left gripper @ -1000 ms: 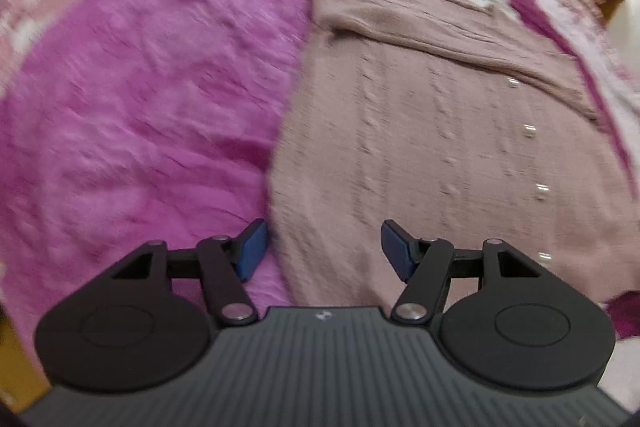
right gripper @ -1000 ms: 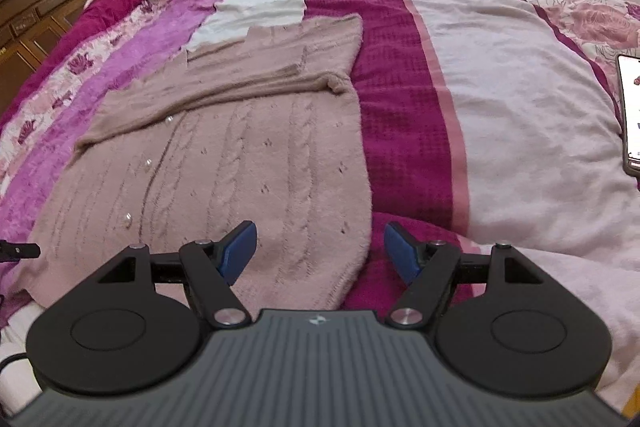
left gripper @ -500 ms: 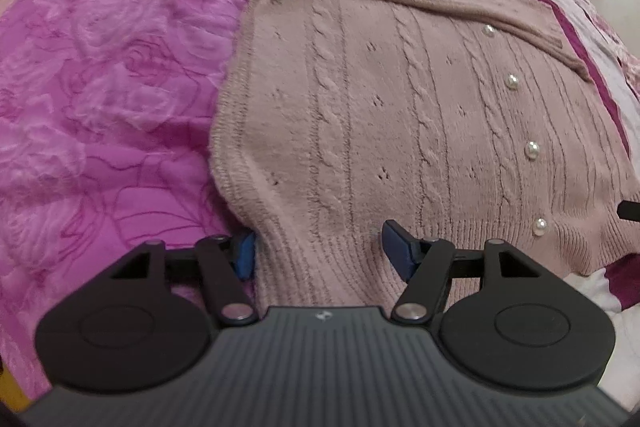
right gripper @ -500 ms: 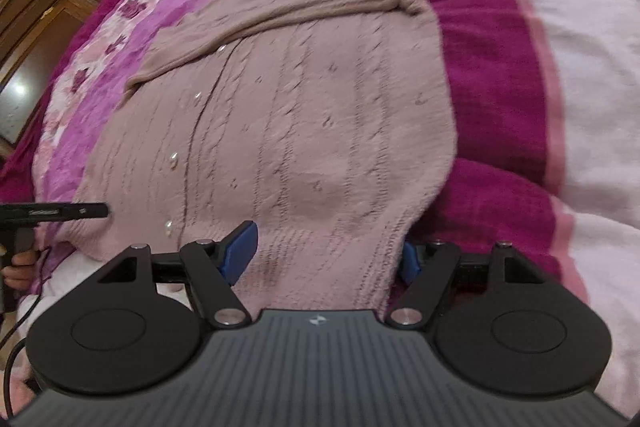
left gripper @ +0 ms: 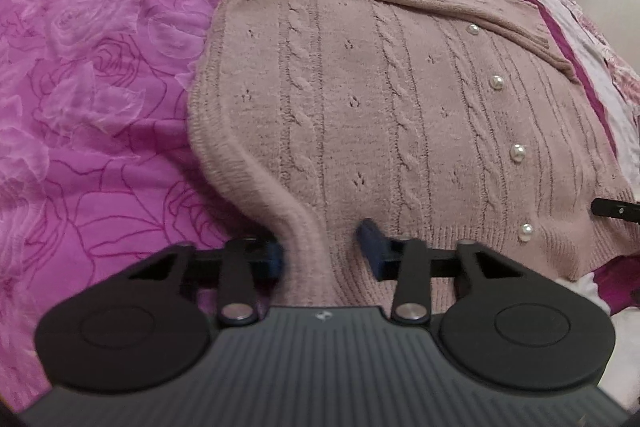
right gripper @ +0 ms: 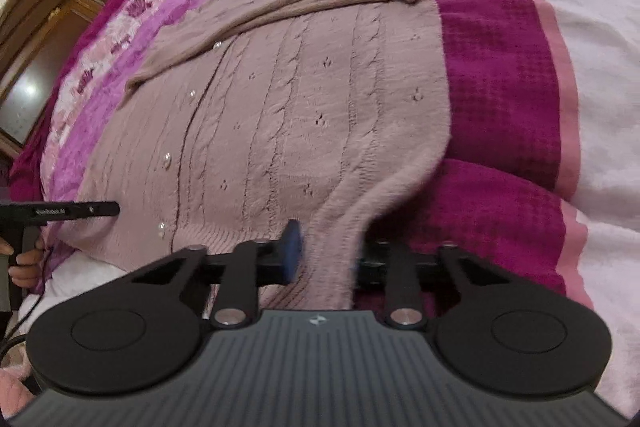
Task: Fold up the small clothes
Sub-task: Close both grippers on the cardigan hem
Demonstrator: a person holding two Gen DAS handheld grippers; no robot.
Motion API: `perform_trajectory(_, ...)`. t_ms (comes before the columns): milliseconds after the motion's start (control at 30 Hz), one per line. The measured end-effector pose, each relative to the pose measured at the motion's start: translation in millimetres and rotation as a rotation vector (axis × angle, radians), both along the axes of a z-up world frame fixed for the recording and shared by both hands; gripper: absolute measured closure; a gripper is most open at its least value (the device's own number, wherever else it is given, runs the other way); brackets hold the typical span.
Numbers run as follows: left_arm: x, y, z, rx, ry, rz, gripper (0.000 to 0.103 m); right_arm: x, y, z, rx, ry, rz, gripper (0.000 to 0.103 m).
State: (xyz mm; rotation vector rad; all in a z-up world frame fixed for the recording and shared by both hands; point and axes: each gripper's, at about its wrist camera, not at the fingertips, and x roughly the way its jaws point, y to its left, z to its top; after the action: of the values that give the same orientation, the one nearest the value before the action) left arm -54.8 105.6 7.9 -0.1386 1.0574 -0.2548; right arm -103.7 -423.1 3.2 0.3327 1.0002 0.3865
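a pink cardigan [left gripper: 360, 99] lies flat on a purple bedspread [left gripper: 100, 107], its length running away from both grippers. the left gripper [left gripper: 320, 259] has just closed, pinching the hem's left corner; the right gripper [right gripper: 326, 255] likewise pinches the right corner, bunching the knit.

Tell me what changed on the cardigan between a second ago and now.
Both grippers came down to the cardigan's near hem. The left gripper has just closed on the hem's left corner, the right gripper on the right corner; the knit bunches into a ridge between each pair of pads. The folded sleeves, pearl buttons and bedspread stayed put.
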Motion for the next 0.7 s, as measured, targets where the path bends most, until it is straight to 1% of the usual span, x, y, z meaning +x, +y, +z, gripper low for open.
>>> perform_trajectory(33,-0.2,-0.2,0.7,-0.01,-0.002,0.0,0.079,-0.5,-1.8,-0.1,0.018,-0.006,-0.004,0.083)
perform_trajectory(67,-1.4,0.4,1.9,-0.025,-0.006,0.0,0.083,-1.3,-3.4,0.3,0.038,-0.014,-0.008,0.085)
perform_trajectory(133,-3.6,1.8,5.9,-0.054,-0.029,0.0,0.085,-3.0,-6.0,1.4,0.088,-0.037,-0.016,0.09)
perform_trajectory(233,-5.6,5.1,14.2,-0.094,-0.067,0.028,0.087,-5.4,-10.2,5.6,0.146,-0.069,-0.055,0.091)
perform_trajectory(400,-5.5,16.8,33.7,-0.19,-0.129,0.106,0.089,-4.5,-17.7,22.3,0.27,-0.168,-0.109,0.093)
perform_trajectory(533,-2.5,22.8,53.6,-0.248,-0.187,0.147,0.09,2.7,-19.4,37.1,0.324,-0.244,-0.142,0.093)
perform_trajectory(700,5.2,28.6,75.5,-0.287,-0.256,0.197,0.09,14.3,-27.7,48.2,0.404,-0.321,-0.197,0.095)
